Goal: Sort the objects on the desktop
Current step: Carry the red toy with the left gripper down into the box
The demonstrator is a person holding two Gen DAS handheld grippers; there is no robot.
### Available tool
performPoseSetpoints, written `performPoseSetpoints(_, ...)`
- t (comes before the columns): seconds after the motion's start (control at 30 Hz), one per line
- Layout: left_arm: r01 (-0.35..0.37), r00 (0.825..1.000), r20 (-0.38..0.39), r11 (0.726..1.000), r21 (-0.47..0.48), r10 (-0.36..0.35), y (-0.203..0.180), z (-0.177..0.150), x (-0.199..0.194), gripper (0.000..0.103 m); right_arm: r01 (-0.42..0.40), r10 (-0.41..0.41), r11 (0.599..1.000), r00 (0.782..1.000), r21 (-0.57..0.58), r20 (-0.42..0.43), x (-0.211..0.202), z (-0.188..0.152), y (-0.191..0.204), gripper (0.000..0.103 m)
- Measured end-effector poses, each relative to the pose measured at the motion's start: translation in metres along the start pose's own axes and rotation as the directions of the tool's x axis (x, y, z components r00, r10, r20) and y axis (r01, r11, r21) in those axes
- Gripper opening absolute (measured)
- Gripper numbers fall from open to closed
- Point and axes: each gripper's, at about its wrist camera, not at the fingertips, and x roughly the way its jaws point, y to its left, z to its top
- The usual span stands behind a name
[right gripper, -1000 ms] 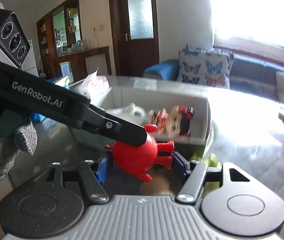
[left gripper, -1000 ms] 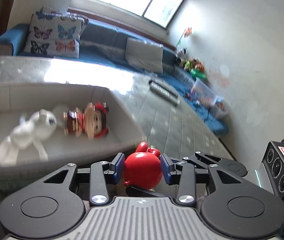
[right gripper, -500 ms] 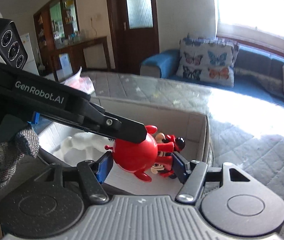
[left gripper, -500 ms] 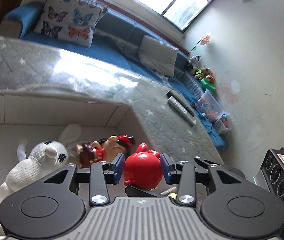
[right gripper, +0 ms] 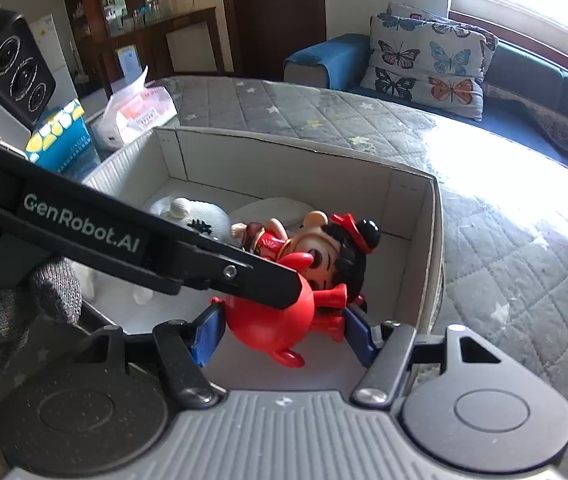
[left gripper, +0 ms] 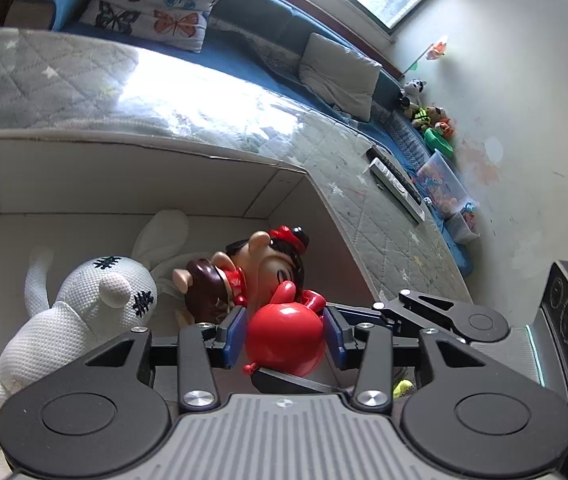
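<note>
Your left gripper (left gripper: 284, 334) has its blue pads on either side of the glossy red round-bodied toy figure (left gripper: 284, 340), and its jaws are opening at this moment; from this angle you cannot tell whether the pads press on the toy or have just cleared it. Your right gripper (right gripper: 282, 330) brackets the same red toy (right gripper: 272, 320) from the other side, jaws about half open, blue pads close against its body and legs, and it looks to be gripping it. In the right wrist view the left gripper's black finger (right gripper: 220, 268) lies across the top of the toy. The toy hangs inside the white open-topped cardboard box (right gripper: 424, 216), low over its floor near the right wall. Directly beyond it, touching or nearly touching, lies a cartoon doll with black hair, a red hat and a red dress (left gripper: 260, 268), on its side. To the left of that sits a white knitted plush rabbit with black stitched eyes (left gripper: 96, 296), filling the left half of the box. The bare box floor (right gripper: 276, 372) shows only under and in front of the toy. The right wall stands just beside your right gripper. Outside, the grey quilted table cover (right gripper: 504, 240) lies open to the right, with a remote control (left gripper: 396, 184) farther off.
</note>
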Motion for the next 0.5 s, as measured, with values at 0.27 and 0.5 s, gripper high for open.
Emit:
performPoseSetpoints(0.27, -0.006, 1.0, -0.014, 0.999, -0.042, 0.005, 0.009, -0.002, 0.008, 0.045, 0.022, -0.022, 1.0, 1.0, -0.014, 0.014, 0.0, 0.0, 0.001, 0.069)
performPoseSetpoints(0.5, 0.007, 1.0, 0.018, 0.999, -0.04, -0.007, 0.005, -0.005, 0.001, 0.045, 0.046, -0.045, 0.999, 0.996, -0.009, 0.079, -0.017, -0.002, 0.0, 0.07)
